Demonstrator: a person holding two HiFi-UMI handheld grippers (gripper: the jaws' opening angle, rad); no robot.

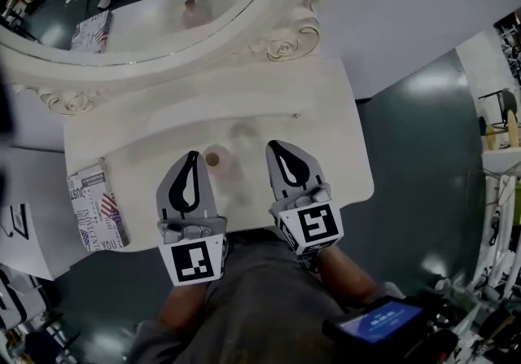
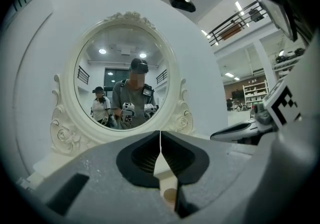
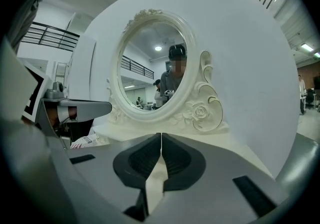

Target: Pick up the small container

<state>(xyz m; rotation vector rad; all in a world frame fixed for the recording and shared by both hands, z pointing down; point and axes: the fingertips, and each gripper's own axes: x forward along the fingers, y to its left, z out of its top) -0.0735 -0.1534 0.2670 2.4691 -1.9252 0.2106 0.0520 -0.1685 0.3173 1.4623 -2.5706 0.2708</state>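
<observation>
Reaching in, both hand-held grippers clenched on nothing, container not yet taken.
My left hand-held gripper (image 1: pixel 193 157) and right hand-held gripper (image 1: pixel 275 146) flank the container (image 1: pixel 218 162). It is small, round and pale pink with a brown top, and stands on the smooth cream counter (image 1: pixel 334 142) just beside the left tip. Next, I judge, I must open one pair of jaws and straddle it. Beyond stands the carved mirror (image 1: pixel 293 32).

Matt cream table (image 1: pixel 326 134), glossy mirror glass (image 1: pixel 163 12), smooth carved frame (image 1: pixel 289 37), translucent pinkish small container (image 1: pixel 224 165)
</observation>
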